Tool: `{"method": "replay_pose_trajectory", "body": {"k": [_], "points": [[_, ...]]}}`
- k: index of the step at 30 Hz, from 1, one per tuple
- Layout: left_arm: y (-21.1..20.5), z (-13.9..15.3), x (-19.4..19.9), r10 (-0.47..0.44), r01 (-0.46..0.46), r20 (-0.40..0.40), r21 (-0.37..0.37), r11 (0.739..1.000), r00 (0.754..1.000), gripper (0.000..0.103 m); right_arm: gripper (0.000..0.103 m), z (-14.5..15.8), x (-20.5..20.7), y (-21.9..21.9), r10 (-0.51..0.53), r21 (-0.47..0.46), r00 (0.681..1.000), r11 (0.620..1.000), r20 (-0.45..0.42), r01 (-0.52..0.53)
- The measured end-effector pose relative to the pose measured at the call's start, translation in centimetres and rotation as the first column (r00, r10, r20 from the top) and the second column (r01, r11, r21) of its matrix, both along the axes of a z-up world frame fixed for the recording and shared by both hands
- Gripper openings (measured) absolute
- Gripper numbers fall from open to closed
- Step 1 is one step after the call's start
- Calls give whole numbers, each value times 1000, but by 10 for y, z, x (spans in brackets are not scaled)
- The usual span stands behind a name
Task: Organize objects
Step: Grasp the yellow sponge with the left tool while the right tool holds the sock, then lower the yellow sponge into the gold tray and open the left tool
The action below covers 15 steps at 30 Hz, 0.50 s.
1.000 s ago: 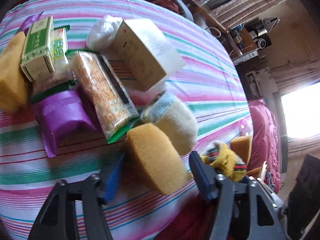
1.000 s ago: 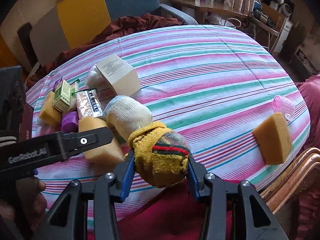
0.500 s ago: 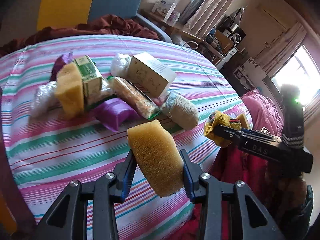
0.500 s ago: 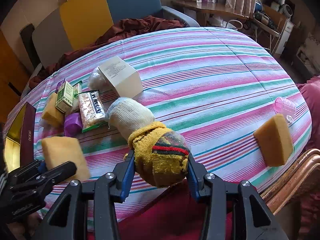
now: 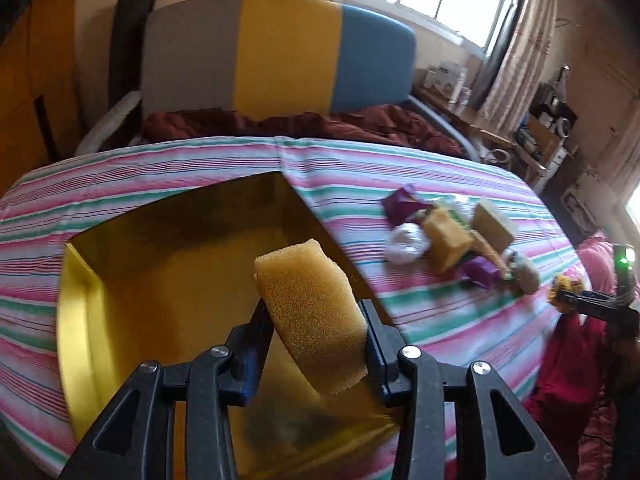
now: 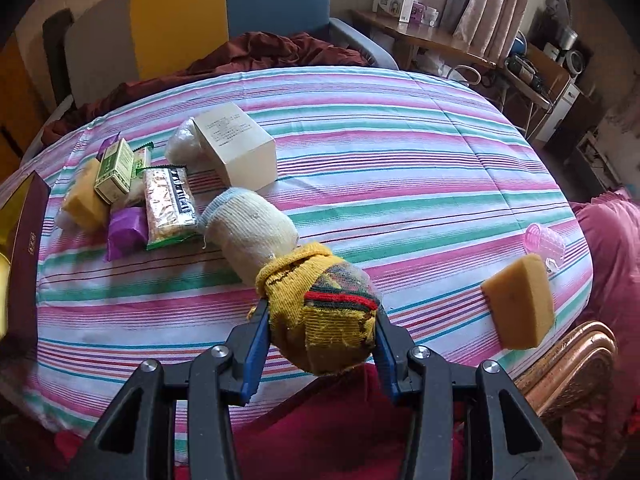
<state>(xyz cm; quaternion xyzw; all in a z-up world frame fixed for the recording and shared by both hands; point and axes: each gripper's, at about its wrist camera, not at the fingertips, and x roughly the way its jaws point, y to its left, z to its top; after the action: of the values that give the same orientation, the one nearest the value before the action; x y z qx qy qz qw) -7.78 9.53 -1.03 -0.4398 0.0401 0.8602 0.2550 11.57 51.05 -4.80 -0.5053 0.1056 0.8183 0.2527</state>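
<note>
My left gripper (image 5: pixel 316 320) is shut on a yellow sponge (image 5: pixel 312 316) and holds it above an open gold-lined box (image 5: pixel 132 280) on the striped tablecloth. My right gripper (image 6: pixel 320 328) is shut on a yellow knitted sock bundle (image 6: pixel 320 312) near the table's front edge; it also shows far right in the left wrist view (image 5: pixel 560 288). A pile lies on the cloth: a cream sock roll (image 6: pixel 252 228), a snack packet (image 6: pixel 168 204), a purple packet (image 6: pixel 124 232), a green carton (image 6: pixel 114 170), a beige box (image 6: pixel 240 144), a sponge (image 6: pixel 82 200).
Another sponge (image 6: pixel 520 304) and a pink plastic cup (image 6: pixel 546 240) sit at the table's right edge. The box's dark red wall (image 6: pixel 26 240) shows at the left. A padded chair (image 6: pixel 180 20) with a maroon cloth stands behind the table. A wooden chair arm (image 6: pixel 572 356) is at front right.
My left gripper closed on the sponge, lifted it from the pile and swung left over the gold box. My right gripper stayed still, holding the sock bundle.
</note>
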Motion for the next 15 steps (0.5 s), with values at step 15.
{"method": "replay_pose_trajectory", "body": {"k": [15], "points": [[-92, -67, -138, 215, -195, 73, -220, 956, 974, 44, 47, -4, -8, -4, -13, 71, 995, 997, 95, 6]]}}
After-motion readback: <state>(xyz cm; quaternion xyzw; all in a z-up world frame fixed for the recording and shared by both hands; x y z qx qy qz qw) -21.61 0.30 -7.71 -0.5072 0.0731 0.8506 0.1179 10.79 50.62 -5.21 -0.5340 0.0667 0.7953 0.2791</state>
